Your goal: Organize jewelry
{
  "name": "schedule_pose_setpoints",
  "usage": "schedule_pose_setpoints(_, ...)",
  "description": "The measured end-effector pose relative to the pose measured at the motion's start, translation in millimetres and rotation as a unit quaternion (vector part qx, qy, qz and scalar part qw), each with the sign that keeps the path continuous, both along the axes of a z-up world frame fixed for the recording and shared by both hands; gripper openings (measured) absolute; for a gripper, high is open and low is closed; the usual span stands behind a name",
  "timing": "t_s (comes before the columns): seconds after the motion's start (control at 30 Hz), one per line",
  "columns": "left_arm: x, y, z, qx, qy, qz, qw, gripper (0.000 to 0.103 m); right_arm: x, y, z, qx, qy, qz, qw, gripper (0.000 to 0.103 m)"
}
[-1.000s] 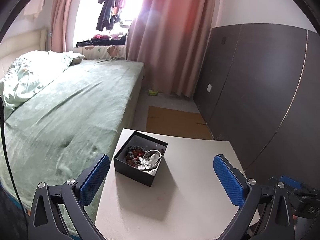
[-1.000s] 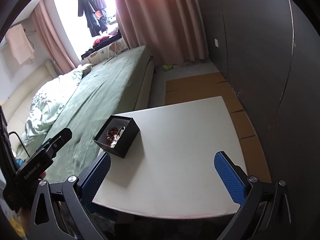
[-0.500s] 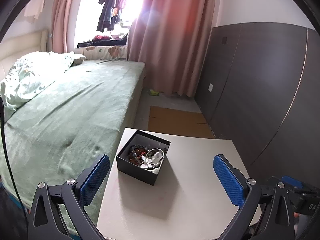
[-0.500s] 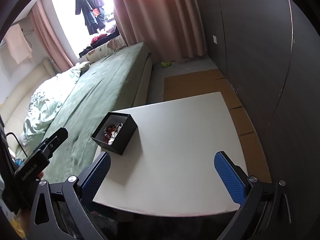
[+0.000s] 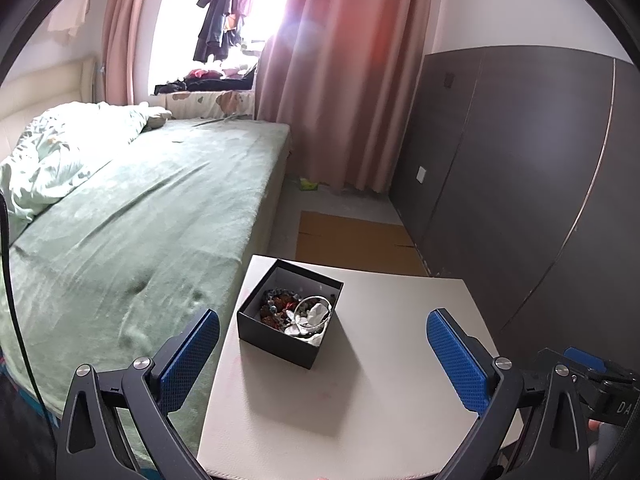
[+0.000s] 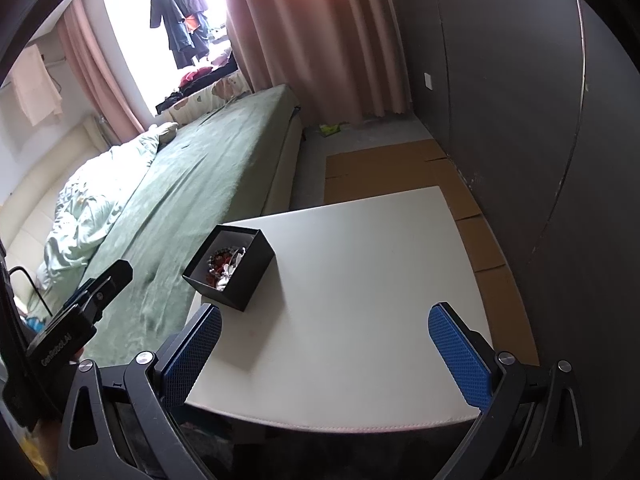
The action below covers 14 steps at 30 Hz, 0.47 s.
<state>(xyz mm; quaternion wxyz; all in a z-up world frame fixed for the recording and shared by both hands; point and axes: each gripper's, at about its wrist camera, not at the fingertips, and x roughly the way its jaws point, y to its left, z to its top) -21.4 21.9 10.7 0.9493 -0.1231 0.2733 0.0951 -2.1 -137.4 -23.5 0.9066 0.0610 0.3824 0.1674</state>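
A small black open box (image 5: 280, 342) stands near the left far corner of a white table (image 5: 360, 400). It holds a tangle of jewelry (image 5: 298, 314): beads, a silver bangle and white pieces. The box also shows in the right wrist view (image 6: 244, 280), with the jewelry (image 6: 224, 264) inside it. My left gripper (image 5: 322, 356) is open and empty, held above the table's near part, short of the box. My right gripper (image 6: 324, 354) is open and empty above the table's near edge, to the right of the box.
A bed with a green cover (image 5: 132, 240) runs along the table's left side. A dark panelled wall (image 5: 540, 180) stands to the right. Cardboard sheets (image 5: 352, 236) lie on the floor beyond the table. Pink curtains (image 5: 344, 80) hang at the back.
Both views have shifted slightly; the box sits a little further right in the left wrist view. Both grippers stay open and empty. The box has not moved on the table.
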Motion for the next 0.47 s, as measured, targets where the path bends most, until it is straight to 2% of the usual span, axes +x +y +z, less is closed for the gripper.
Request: schedule_pose_setpoints(0.47, 0.1, -1.7, -0.3, 0.006, 0.003, -0.005, 1.0000, 0.103, -2.0, 3.0, -0.7, -0.003, 0.003, -0.001, 1.000, 0.103)
